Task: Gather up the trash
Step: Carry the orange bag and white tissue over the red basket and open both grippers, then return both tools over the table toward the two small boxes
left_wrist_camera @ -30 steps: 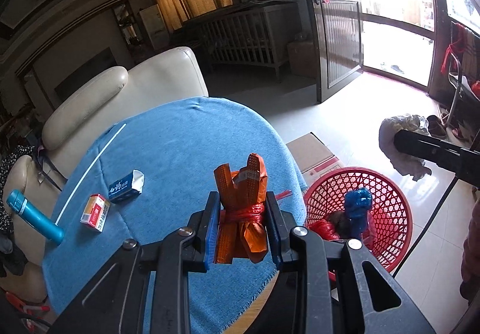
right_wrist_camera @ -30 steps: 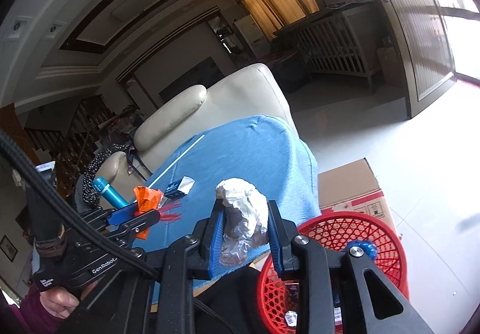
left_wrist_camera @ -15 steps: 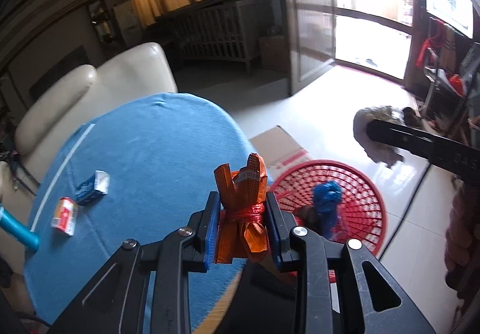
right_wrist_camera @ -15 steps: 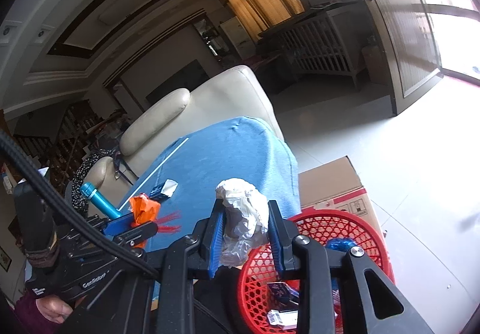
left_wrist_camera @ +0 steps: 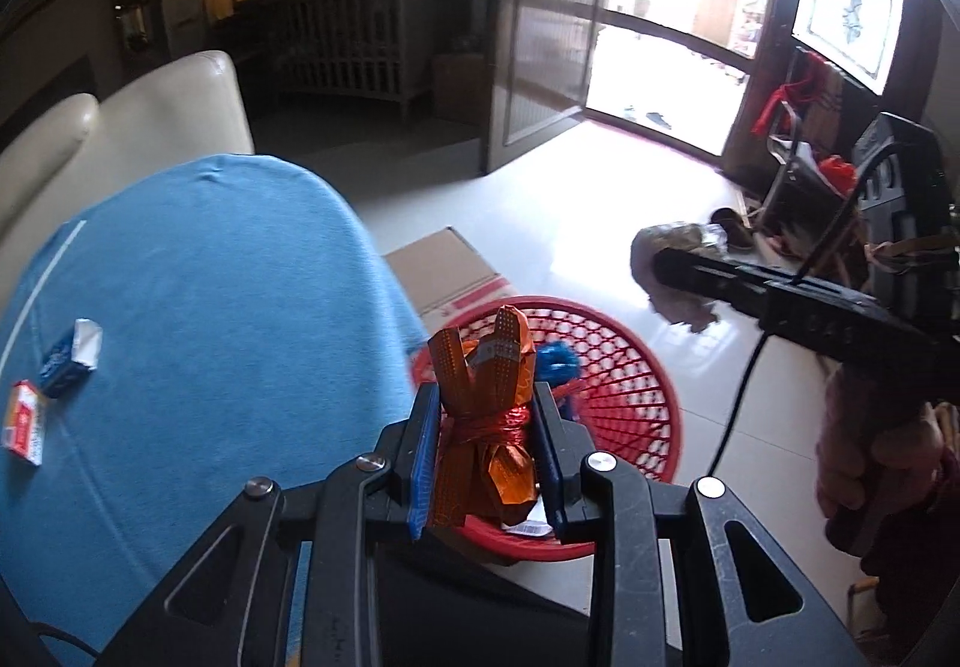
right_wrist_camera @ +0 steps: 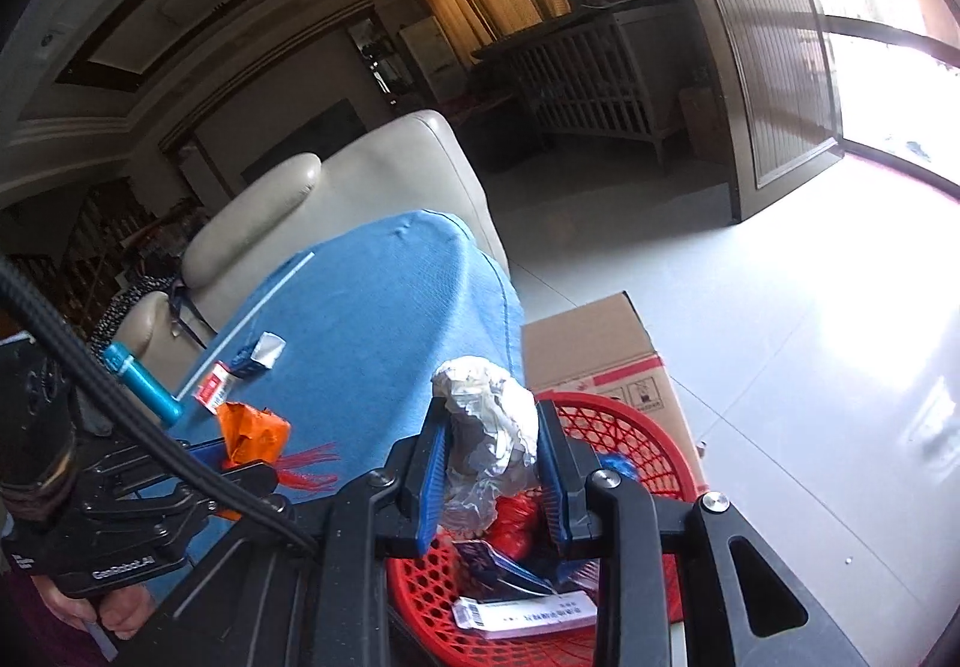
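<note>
My left gripper is shut on an orange wrapper tied with red string, held over the near rim of the red mesh basket. My right gripper is shut on a crumpled clear plastic bag, above the same basket, which holds a blue bag, red trash and paper packets. The left gripper with the orange wrapper also shows in the right wrist view. On the blue tablecloth lie a blue-white box and a red-white box.
A cardboard box stands on the floor behind the basket. A cream sofa is behind the table. A blue bottle lies at the table's left. An open door and clutter are at the right.
Both grippers have swung right from above the table to over the red basket, each still holding its trash. The table has shifted left in both views.
</note>
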Action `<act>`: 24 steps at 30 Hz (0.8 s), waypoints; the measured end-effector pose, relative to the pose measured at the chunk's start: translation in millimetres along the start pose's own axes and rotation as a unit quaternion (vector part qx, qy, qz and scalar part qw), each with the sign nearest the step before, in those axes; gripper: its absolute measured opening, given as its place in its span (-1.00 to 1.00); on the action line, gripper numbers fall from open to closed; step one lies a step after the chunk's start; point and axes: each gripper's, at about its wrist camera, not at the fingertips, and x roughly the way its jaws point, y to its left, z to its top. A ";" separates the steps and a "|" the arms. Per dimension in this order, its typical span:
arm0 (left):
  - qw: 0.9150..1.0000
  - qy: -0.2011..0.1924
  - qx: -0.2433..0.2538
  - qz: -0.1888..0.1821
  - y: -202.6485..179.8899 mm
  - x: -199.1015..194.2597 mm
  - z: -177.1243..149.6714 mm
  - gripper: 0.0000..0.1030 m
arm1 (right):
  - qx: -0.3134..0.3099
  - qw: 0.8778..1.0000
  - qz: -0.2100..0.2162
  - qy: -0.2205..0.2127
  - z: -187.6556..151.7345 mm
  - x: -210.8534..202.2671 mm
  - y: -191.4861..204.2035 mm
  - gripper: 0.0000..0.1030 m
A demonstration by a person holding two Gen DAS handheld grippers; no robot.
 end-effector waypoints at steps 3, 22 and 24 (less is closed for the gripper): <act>1.000 0.003 0.010 -0.019 -7.4 6.8 3.5 -0.31 | 0.003 1.000 -0.005 0.008 -0.6 -0.3 -2.5 -0.33; 0.985 -0.007 -0.104 0.136 141.5 -54.2 -58.1 0.13 | 0.033 0.998 0.057 0.017 17.6 23.8 19.2 0.34; 0.977 -0.008 -0.137 0.162 172.9 -68.8 -71.9 0.13 | 0.015 0.997 0.070 0.029 20.5 37.8 40.7 0.34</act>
